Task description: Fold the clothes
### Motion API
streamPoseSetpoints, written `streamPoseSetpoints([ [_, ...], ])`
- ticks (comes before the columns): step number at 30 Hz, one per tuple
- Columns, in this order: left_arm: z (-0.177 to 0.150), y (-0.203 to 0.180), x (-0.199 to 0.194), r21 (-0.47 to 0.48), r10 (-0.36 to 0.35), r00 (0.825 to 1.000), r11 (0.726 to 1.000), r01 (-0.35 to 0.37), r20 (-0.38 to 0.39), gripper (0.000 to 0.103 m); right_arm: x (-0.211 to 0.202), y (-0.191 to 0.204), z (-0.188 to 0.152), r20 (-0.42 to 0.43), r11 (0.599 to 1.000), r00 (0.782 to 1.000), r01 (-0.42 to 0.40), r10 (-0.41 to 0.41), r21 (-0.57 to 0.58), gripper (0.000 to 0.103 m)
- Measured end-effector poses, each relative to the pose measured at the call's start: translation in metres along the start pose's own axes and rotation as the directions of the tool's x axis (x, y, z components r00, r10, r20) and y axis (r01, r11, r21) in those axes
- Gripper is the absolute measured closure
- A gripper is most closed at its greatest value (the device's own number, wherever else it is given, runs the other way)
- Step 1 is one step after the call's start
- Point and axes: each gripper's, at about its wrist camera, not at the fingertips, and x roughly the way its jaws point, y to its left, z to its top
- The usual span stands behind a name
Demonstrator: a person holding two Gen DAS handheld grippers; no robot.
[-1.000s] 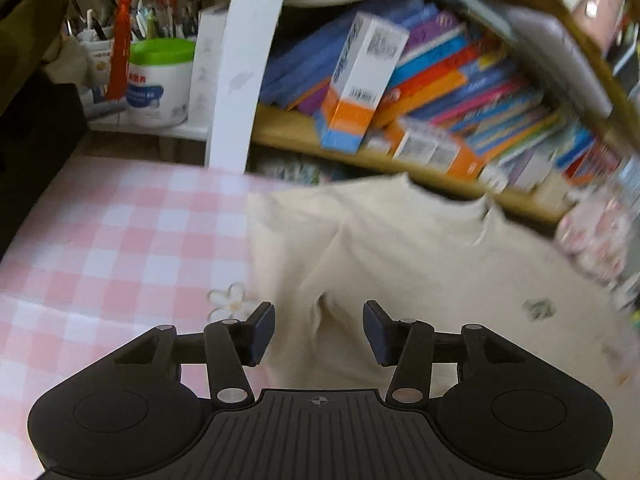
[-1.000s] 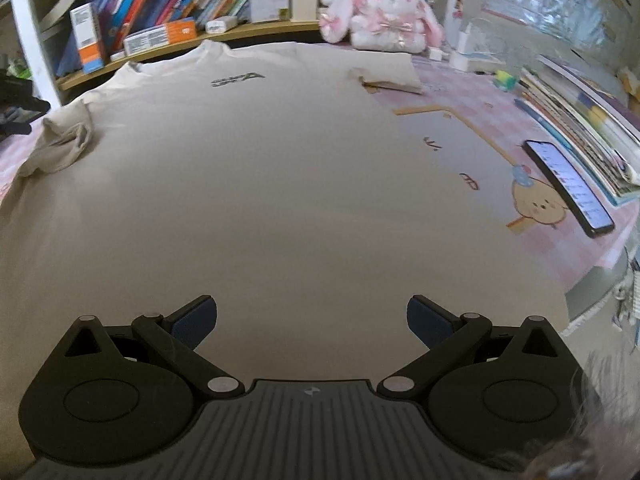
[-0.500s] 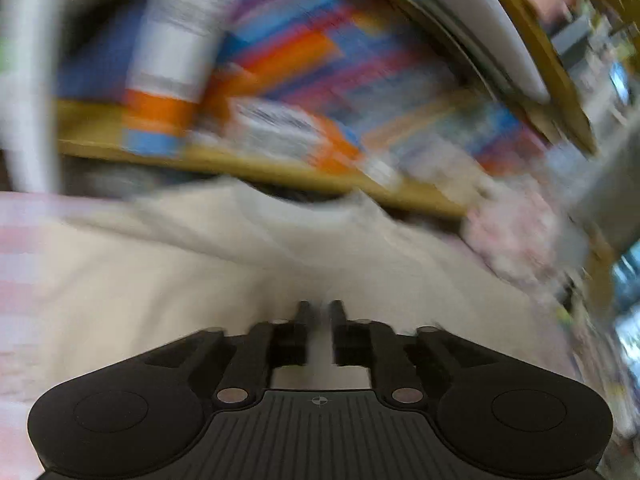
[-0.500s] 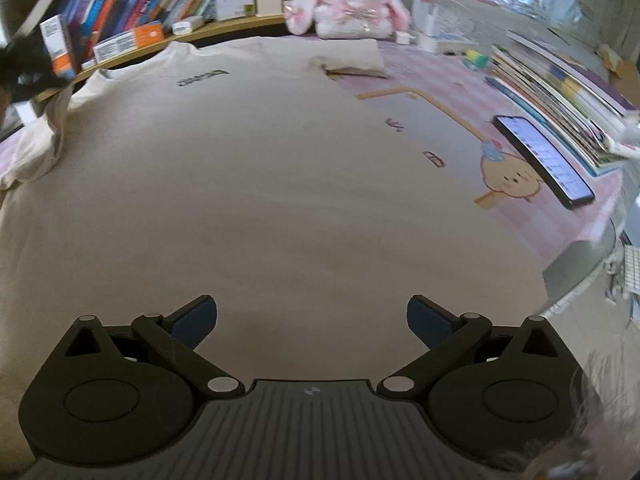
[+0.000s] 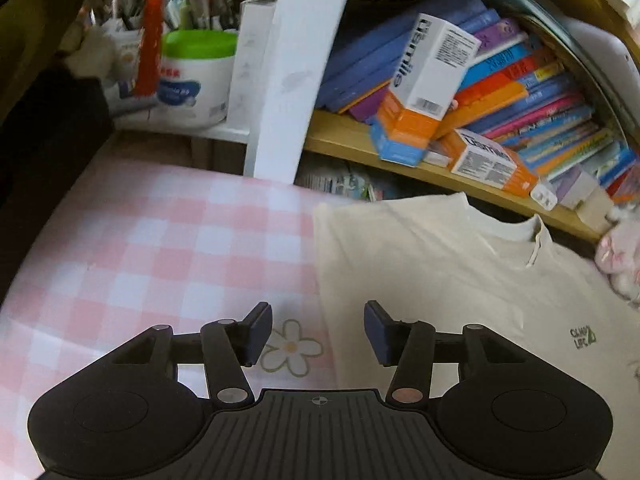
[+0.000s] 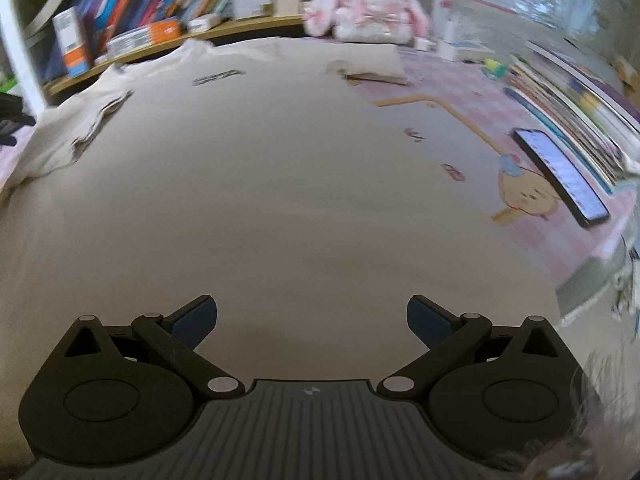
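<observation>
A cream T-shirt (image 6: 260, 184) lies spread flat on the pink checked table, collar toward the bookshelf. Its left sleeve (image 6: 80, 124) is folded in over the body. In the left wrist view the shirt (image 5: 440, 280) shows a straight folded left edge and a small chest print (image 5: 582, 338). My left gripper (image 5: 318, 330) is open and empty, low over that folded edge. My right gripper (image 6: 312, 316) is wide open and empty above the shirt's lower body.
A bookshelf (image 5: 460, 168) with books and boxes runs along the back edge. A white post (image 5: 296, 68) stands behind the table. A pink plush rabbit (image 6: 364, 0) sits at the back. A phone (image 6: 560, 176) and stacked books (image 6: 572, 104) lie on the right.
My left gripper shut on the left sleeve, swung it over the shirt, then opened and drew back to the shirt's left edge. The sleeve now lies folded in. My right gripper barely moved.
</observation>
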Motion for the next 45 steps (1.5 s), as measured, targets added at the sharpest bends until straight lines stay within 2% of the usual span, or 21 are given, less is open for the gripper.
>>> streamPoseSetpoints([
  [3,-0.001,0.004,0.012,-0.023,-0.033,0.999,0.999,0.032,-0.017,0.055,-0.002,0.010,-0.001,-0.001,0.999,1.000,-0.015,0.015,-0.052,0.001],
  [5,0.000,0.005,0.020,-0.039,-0.023,1.000,0.999,0.022,-0.021,0.093,-0.005,0.013,-0.002,0.003,0.998,1.000,-0.010,0.010,-0.069,0.001],
  [6,0.000,0.006,0.023,-0.047,-0.014,1.000,0.999,0.013,-0.020,0.103,-0.007,0.013,-0.002,0.005,0.997,1.000,-0.004,0.005,-0.074,0.001],
  [8,0.003,0.012,0.026,-0.076,-0.004,1.000,0.997,0.003,-0.014,0.103,-0.010,0.011,-0.005,0.007,0.997,1.000,0.011,-0.011,-0.071,0.001],
  [13,0.005,0.010,0.027,-0.047,0.001,1.000,0.999,-0.002,-0.008,0.102,-0.017,0.003,-0.009,0.013,0.998,0.999,0.046,-0.045,-0.048,0.001],
  [17,0.004,0.016,0.020,-0.056,-0.011,1.000,0.998,0.010,-0.022,0.096,-0.018,0.001,-0.009,0.018,0.998,0.999,0.051,-0.050,-0.043,0.001],
  [21,-0.004,0.024,-0.014,-0.052,-0.026,0.999,0.998,0.028,0.028,0.095,-0.018,0.005,-0.005,0.034,0.997,0.999,0.028,-0.026,-0.071,0.001],
  [23,-0.014,0.024,-0.035,-0.034,-0.050,0.998,0.998,0.051,0.046,0.088,-0.017,0.007,-0.003,0.042,0.997,0.999,0.016,-0.012,-0.082,0.001],
  [25,-0.029,0.023,-0.059,-0.019,-0.059,0.996,0.998,0.061,0.060,0.068,-0.016,0.009,0.000,0.050,0.996,0.999,0.004,0.001,-0.092,0.001],
  [27,-0.048,0.024,-0.081,-0.020,-0.074,0.995,0.997,0.075,0.068,0.058,-0.013,0.008,0.006,0.060,0.996,0.998,-0.013,0.018,-0.093,0.001],
  [30,-0.081,0.016,-0.109,-0.032,-0.076,0.996,0.996,0.078,0.049,0.057,-0.008,0.005,0.016,0.072,0.995,0.996,-0.043,0.049,-0.091,0.001],
  [32,-0.101,0.009,-0.123,-0.032,-0.056,0.998,0.998,0.056,0.024,0.056,-0.004,0.004,0.022,0.076,0.993,0.994,-0.065,0.073,-0.095,0.001],
  [34,-0.119,0.002,-0.135,-0.039,-0.010,1.000,0.999,0.010,0.004,0.049,0.001,0.002,0.028,0.076,0.990,0.992,-0.092,0.100,-0.106,0.001],
  [38,-0.150,-0.019,-0.152,-0.051,0.044,0.999,0.998,-0.045,-0.024,0.043,0.014,-0.004,0.042,0.064,0.979,0.984,-0.154,0.164,-0.131,0.001],
  [45,-0.186,-0.078,-0.167,-0.093,0.146,0.989,0.985,-0.147,-0.018,0.033,0.040,-0.031,0.071,0.046,0.930,0.954,-0.279,0.298,-0.241,0.001],
])
